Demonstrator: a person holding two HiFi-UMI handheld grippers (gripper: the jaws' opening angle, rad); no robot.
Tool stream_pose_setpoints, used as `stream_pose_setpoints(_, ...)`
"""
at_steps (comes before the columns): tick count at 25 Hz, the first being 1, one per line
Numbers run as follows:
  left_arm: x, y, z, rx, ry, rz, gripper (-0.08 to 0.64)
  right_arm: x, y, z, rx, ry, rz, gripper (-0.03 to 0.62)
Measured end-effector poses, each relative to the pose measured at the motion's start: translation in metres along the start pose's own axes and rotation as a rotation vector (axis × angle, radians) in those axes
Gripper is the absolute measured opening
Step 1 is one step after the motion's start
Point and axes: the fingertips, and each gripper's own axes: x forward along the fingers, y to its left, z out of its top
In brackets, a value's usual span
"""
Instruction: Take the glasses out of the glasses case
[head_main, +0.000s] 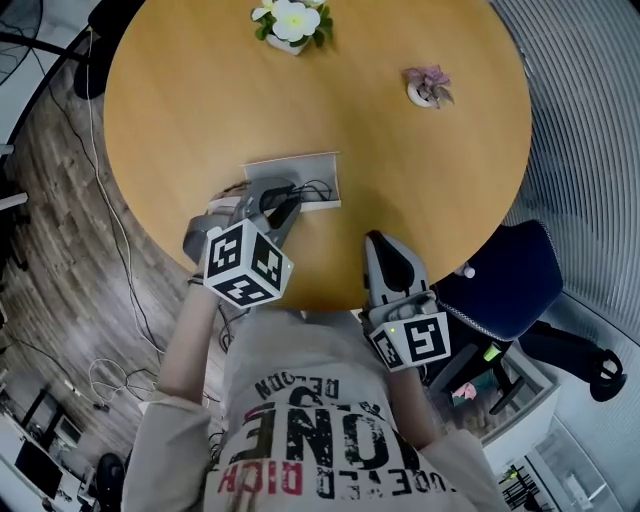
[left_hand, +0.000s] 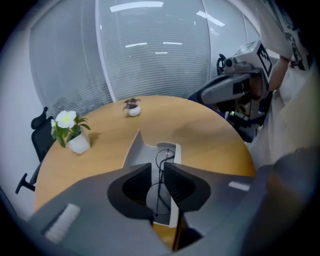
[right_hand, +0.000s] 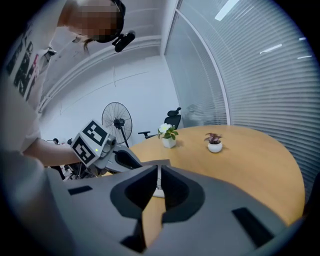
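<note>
Table: round, wood-topped; the open case sits near the person's edge.
Glasses case: grey, lid laid back, flat on the table, with the glasses inside.
Right gripper: off to the side above the table edge, jaws all but closed, holding nothing.
Left gripper: lowered over the case, jaws a narrow gap apart and straddling the frame, not clamped on it.
Glasses: thin dark wire frame, lying in the case tray between the left jaws.
Handling: likely very light, springy and easily bent, with lenses that scratch.
Hold: probably best at the bridge or a rim edge, with a gentle squeeze and a straight lift clear of the case walls.
</note>
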Motion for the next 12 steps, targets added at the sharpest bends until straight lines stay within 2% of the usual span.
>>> stream_pose_setpoints(3, 0.015, -0.005, -0.006, 0.053, 0.107, -0.082, 0.084, 0.002, -0.012, 0.001, 0.015, 0.003, -0.026, 0.031)
stream_pose_setpoints(6, 0.030, -0.005, -0.016, 0.107, 0.189, -0.113, 0.084, 0.006, -0.023, 0.003, 0.028, 0.005, -0.043, 0.031)
stream_pose_setpoints(12, 0.043, -0.003, -0.023, 0.086, 0.277, -0.177, 0.081, 0.017, -0.030, 0.002, 0.047, 0.017, -0.039, 0.031)
